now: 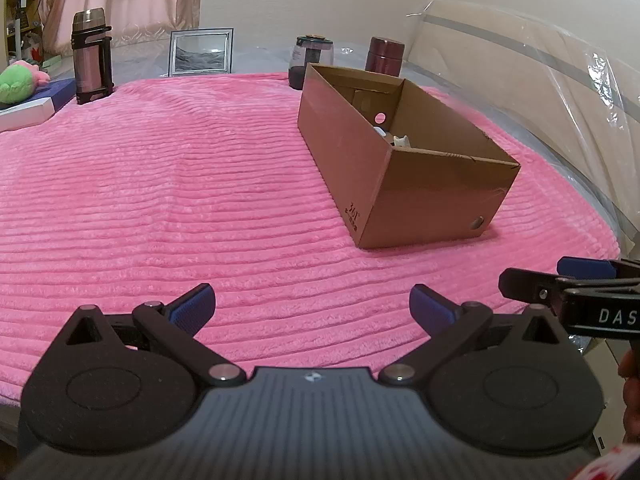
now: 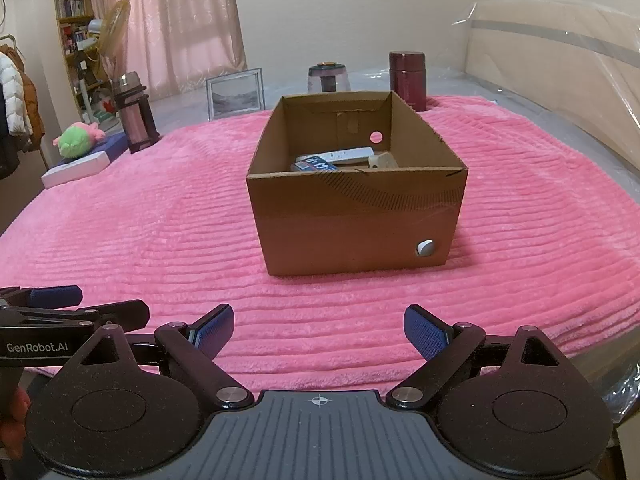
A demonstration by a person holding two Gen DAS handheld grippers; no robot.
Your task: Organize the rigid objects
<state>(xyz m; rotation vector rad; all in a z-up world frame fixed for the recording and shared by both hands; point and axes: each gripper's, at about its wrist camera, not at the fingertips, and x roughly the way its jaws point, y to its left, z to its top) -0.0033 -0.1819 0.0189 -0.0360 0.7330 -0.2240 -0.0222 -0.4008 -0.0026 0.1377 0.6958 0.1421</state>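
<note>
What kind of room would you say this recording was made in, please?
Probably a bedroom at home: a pink ribbed blanket covers what looks like a plastic-wrapped mattress, with pink curtains, a cluttered bookshelf and a plush toy alongside.

We see both views evenly lit by soft, warm indoor light. The open brown cardboard box (image 2: 356,216) casts only a faint shadow on the ribbed pink plush blanket (image 2: 160,240) at its right side. Glare streaks the crinkled clear plastic sheet (image 1: 560,64) on the right. Fisheye distortion bends the edges, the corners go dark, and the far background looks slightly soft.
</note>
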